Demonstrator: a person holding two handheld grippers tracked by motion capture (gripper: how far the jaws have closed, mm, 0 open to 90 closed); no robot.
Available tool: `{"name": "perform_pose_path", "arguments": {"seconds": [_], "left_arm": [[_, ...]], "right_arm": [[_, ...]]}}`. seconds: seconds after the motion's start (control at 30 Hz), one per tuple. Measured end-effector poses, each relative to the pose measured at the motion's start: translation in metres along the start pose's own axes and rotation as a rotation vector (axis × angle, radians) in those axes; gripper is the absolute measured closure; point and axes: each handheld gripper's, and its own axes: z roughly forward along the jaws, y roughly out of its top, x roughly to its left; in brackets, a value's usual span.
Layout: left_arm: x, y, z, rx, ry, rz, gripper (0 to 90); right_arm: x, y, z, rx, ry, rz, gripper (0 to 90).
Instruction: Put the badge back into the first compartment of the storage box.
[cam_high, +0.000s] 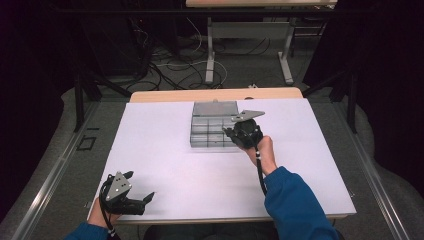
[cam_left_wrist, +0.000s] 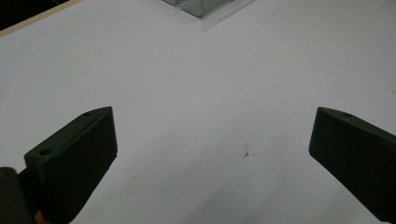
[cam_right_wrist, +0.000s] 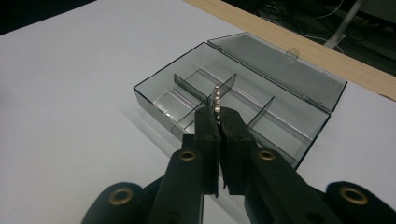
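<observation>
- Beaded chain piece (cam_right_wrist: 216, 96): pinched edge-up in my right gripper (cam_right_wrist: 219, 122), jaws closed on it, hanging above the open divided box (cam_right_wrist: 285, 123) mid-counter (cam_high: 160, 150), apparently for dropping into a compartment.
- Left gripper (cam_high: 142, 198): jaws wide apart, empty, parked near counter edge, clear of the work.

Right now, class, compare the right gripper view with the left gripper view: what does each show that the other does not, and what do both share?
The right gripper view alone shows the right hand-held gripper shut on a small beaded silver metal piece, the divided compartments of the clear grey plastic organiser box, its open lid and the floor cables behind. The left gripper view alone shows the left hand-held gripper with jaws wide open over a small dark mark. Both show the white tabletop and part of the box.
</observation>
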Motion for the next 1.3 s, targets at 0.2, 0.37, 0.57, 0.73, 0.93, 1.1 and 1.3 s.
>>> {"name": "perform_pose_path", "arguments": {"seconds": [0.2, 0.37, 0.57, 0.73, 0.93, 1.1, 1.3], "left_arm": [[0.000, 0.000, 0.000, 0.001, 0.001, 0.004, 1.1], [0.000, 0.000, 0.000, 0.002, 0.000, 0.003, 1.2], [0.000, 0.000, 0.000, 0.001, -0.001, 0.003, 1.2], [0.000, 0.000, 0.000, 0.003, -0.002, 0.004, 1.2], [0.000, 0.000, 0.000, 0.002, -0.001, 0.004, 1.2], [0.000, 0.000, 0.000, 0.002, -0.002, 0.004, 1.3], [0.000, 0.000, 0.001, 0.003, -0.004, 0.002, 1.3]], "right_arm": [[0.002, 0.008, 0.009, 0.013, 0.000, -0.011, 86.9], [0.005, 0.014, 0.014, 0.026, -0.001, -0.023, 86.9], [0.008, 0.020, 0.022, 0.031, -0.002, -0.025, 86.9], [0.009, 0.024, 0.028, 0.037, -0.001, -0.036, 86.9], [0.011, 0.030, 0.036, 0.042, -0.005, -0.031, 86.9], [0.010, 0.033, 0.043, 0.051, -0.002, -0.037, 86.9], [0.010, 0.034, 0.051, 0.065, -0.010, -0.033, 86.9]]}}
